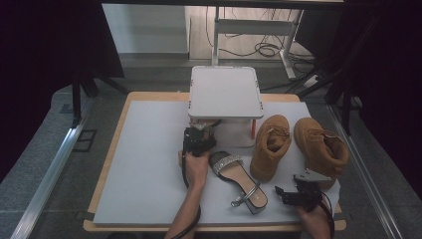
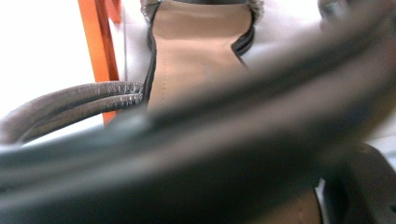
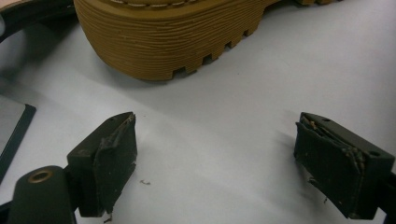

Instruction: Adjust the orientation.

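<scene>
Black tools (image 1: 289, 194), trailing black cables

Right gripper (image 3: 215, 163) view: two black jaws rise from the bottom edge, set wide apart, nothing btwn them. Pads (image 3: 114, 163) worn, edges frayed, w/ bits of tan grit on the right one. Brass-coloured rivet at lower left on the jaw arm. Below and btwn jaws: pale grey mat (image 3: 224, 121), a small speck lying on it near the left pad. Top: tan ridged sole (image 3: 159, 37) of a boot, lugged tread along its lower edge, resting on mat, well apart from both jaws. Far left: dark flat edge (image 3: 14, 126), identity unclear
</scene>
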Tool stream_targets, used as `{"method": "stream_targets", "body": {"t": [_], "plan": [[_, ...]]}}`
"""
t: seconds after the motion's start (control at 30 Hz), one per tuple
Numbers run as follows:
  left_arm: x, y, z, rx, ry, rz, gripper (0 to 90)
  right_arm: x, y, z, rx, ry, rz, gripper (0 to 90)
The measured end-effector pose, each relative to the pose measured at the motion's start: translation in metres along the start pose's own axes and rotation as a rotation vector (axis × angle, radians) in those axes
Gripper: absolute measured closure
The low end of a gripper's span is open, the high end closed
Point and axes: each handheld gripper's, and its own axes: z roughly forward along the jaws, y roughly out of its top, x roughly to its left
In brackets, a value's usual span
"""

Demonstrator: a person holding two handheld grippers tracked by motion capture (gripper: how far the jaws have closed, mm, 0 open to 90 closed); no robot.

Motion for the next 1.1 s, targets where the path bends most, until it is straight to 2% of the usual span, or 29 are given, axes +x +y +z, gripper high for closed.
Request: {"method": "stream_targets", "body": {"t": [0.1, 0.2, 0.33, 0.37, 0.5, 0.63, 0.77, 0.83, 0.87, 0.93, 0.97, 1.07, 1.1], "plan": [[0.001, -0.003, -0.007, -0.009, -0.015, 0.022, 30.6, 0.0, 0.0, 0.0, 0.0, 0.0, 0.0, 13.4], [0.001, -0.009, -0.017, -0.015, -0.022, 0.063, 29.6, 0.0, 0.0, 0.0, 0.0, 0.0, 0.0, 13.4], [0.002, -0.011, -0.025, -0.017, -0.038, 0.079, 29.4, 0.0, 0.0, 0.0, 0.0, 0.0, 0.0, 13.4], [0.005, -0.013, -0.029, -0.013, -0.055, 0.085, 29.7, 0.0, 0.0, 0.0, 0.0, 0.0, 0.0, 13.4], [0.008, -0.016, -0.035, -0.008, -0.073, 0.094, 30.6, 0.0, 0.0, 0.0, 0.0, 0.0, 0.0, 13.4], [0.013, -0.025, -0.043, -0.007, -0.112, 0.109, 33.1, 0.0, 0.0, 0.0, 0.0, 0.0, -0.001, 13.4], [0.019, -0.031, -0.048, -0.014, -0.141, 0.148, 39.5, 0.0, 0.0, 0.0, 0.0, 0.0, 0.0, 13.4], [0.021, -0.033, -0.05, -0.014, -0.15, 0.15, 41.5, 0.0, 0.0, 0.0, 0.0, 0.0, -0.001, 13.4], [0.025, -0.034, -0.053, -0.019, -0.165, 0.151, 46.4, 0.0, 0.0, 0.0, 0.0, 0.0, -0.001, 13.4], [0.027, -0.035, -0.055, -0.021, -0.168, 0.152, 52.1, 0.0, 0.0, 0.0, 0.0, -0.001, 0.0, 13.4], [0.031, -0.037, -0.057, -0.028, -0.19, 0.149, 55.7, 0.0, 0.0, 0.0, 0.0, -0.001, -0.001, 13.4], [0.032, -0.039, -0.059, -0.03, -0.211, 0.154, 66.8, 0.0, 0.0, 0.0, 0.0, -0.001, 0.0, 13.4], [0.032, -0.041, -0.058, -0.022, -0.224, 0.178, 70.4, 0.0, 0.0, 0.0, 0.0, -0.001, -0.001, 13.4]]}}
